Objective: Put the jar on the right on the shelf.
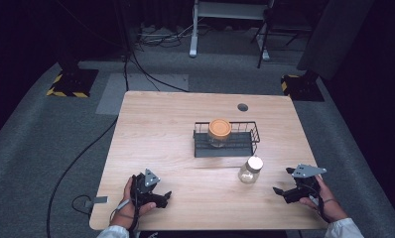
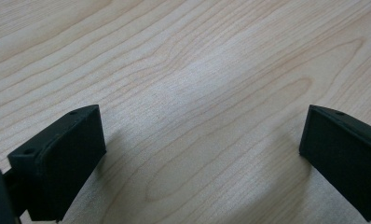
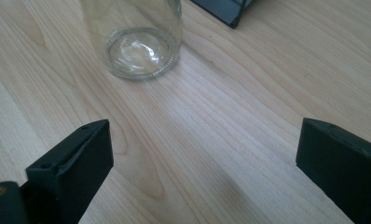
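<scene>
A clear glass jar with a white lid (image 1: 250, 169) stands on the wooden table (image 1: 156, 144), just in front of a black wire basket (image 1: 226, 139). Inside the basket stands a second jar with an orange lid (image 1: 219, 131). My right gripper (image 1: 280, 190) is held to the right of the white-lidded jar, apart from it, jaws open and empty. In the right gripper view the jar's glass base (image 3: 139, 46) lies ahead between the wide jaws (image 3: 202, 158). My left gripper (image 1: 165, 196) rests near the front left edge, open over bare wood (image 2: 202, 135).
A small round hole (image 1: 242, 107) sits in the table top near the far edge. Beyond the table, cables and stand feet (image 1: 72, 82) lie on the grey carpet.
</scene>
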